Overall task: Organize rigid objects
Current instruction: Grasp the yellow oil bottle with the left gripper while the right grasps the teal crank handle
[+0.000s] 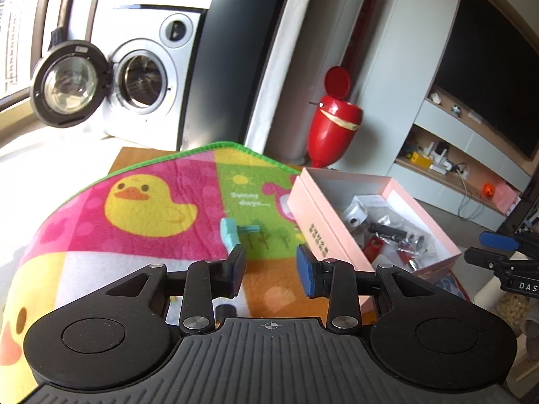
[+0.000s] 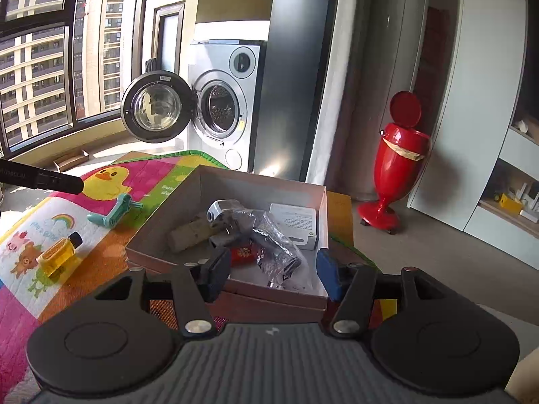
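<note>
A pink cardboard box (image 1: 323, 222) (image 2: 161, 222) sits on a colourful mat (image 1: 145, 181) (image 2: 111, 185) and holds several small items: a silver metal part (image 2: 222, 209), a bagged dark part (image 2: 274, 240), a red tag (image 2: 243, 253), a white leaflet (image 2: 293, 220). A teal crank handle (image 1: 230, 232) (image 2: 116, 213) lies on the mat left of the box. A small yellow bottle with a black cap (image 2: 60, 252) lies nearer. My left gripper (image 1: 271, 269) is open and empty, just short of the crank. My right gripper (image 2: 271, 274) is open and empty at the box's near edge.
A washing machine (image 1: 148, 77) (image 2: 222, 107) with its door open stands behind the mat. A red pedal bin (image 1: 331, 124) (image 2: 399, 165) stands by the curtain. Shelves with small items (image 1: 438, 158) are at the right. The right gripper shows at the left wrist view's right edge (image 1: 505, 256).
</note>
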`<state>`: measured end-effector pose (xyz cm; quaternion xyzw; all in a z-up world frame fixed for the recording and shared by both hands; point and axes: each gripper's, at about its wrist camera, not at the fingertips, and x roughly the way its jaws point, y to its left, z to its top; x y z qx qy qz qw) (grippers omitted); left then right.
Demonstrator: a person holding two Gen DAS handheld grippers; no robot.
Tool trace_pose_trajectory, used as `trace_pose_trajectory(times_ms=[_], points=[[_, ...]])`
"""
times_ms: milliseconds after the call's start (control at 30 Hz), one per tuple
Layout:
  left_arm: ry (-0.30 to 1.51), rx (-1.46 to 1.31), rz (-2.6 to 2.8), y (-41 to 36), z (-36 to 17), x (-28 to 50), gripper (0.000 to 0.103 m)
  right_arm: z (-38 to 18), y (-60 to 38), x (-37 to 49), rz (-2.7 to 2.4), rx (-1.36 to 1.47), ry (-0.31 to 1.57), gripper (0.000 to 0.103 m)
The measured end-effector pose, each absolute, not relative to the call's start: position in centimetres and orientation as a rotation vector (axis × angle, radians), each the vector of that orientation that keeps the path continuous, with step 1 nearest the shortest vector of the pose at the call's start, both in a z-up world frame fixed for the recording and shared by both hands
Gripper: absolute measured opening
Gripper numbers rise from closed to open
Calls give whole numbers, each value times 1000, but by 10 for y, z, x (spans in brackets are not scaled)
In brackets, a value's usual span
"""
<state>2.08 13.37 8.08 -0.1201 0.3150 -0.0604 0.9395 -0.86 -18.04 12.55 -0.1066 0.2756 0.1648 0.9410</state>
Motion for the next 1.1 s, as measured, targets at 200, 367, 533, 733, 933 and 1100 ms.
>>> trace_pose_trajectory(times_ms=[200,367,533,733,933,1100], points=[[652,-352,-19,181,61,-6,36,138,-147,-2,490,-142,629,56],[631,-362,-54,180,53,-27,36,148,-90,29,597,-42,723,56],[649,-301,-108,163,44,-30,36,136,-17,73,636,-22,828,56],[658,-331,-101,171,33,-37,36,97,54,123,554,-74,947,56],[678,-317,-135,168,28,-40,36,63,77,147,464,-188,964,56],[683,-302,-117,165,27,-39,37,60,67,140,532,-168,989,28]])
